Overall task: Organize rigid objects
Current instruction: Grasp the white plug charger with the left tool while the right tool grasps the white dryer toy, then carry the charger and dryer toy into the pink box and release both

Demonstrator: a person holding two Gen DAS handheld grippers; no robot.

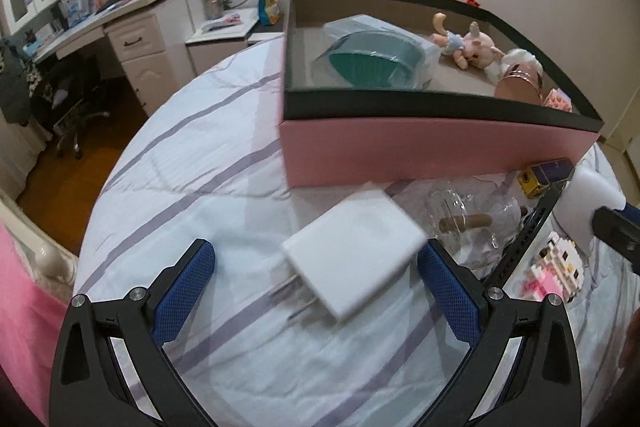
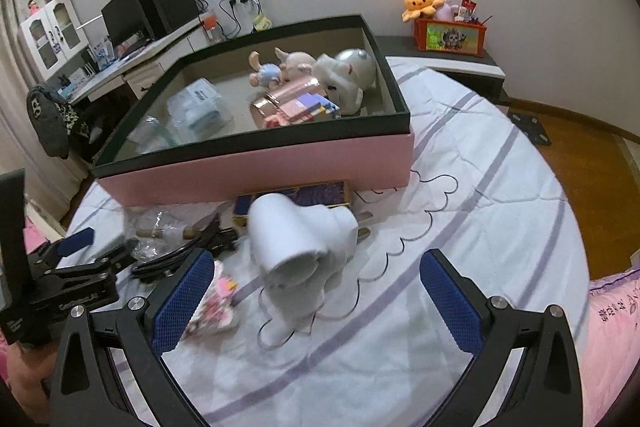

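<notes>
On the striped bed, between released claws, lie a charger and a hair dryer.
White charger [image 1: 352, 255] inside the left claw [image 1: 316, 287], prongs toward camera; white hair dryer [image 2: 300, 243] ahead of the right claw [image 2: 316, 297], nozzle toward camera, before the pink box [image 2: 256, 167].

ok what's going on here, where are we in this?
A person with two handheld grippers is tidying loose items off a bed into the pink box, which already holds plush toys and packets. The left gripper is open around a white charger lying on the sheet, not yet clamped. The right gripper is open in front of a white hair dryer. Neither holds anything.
</notes>
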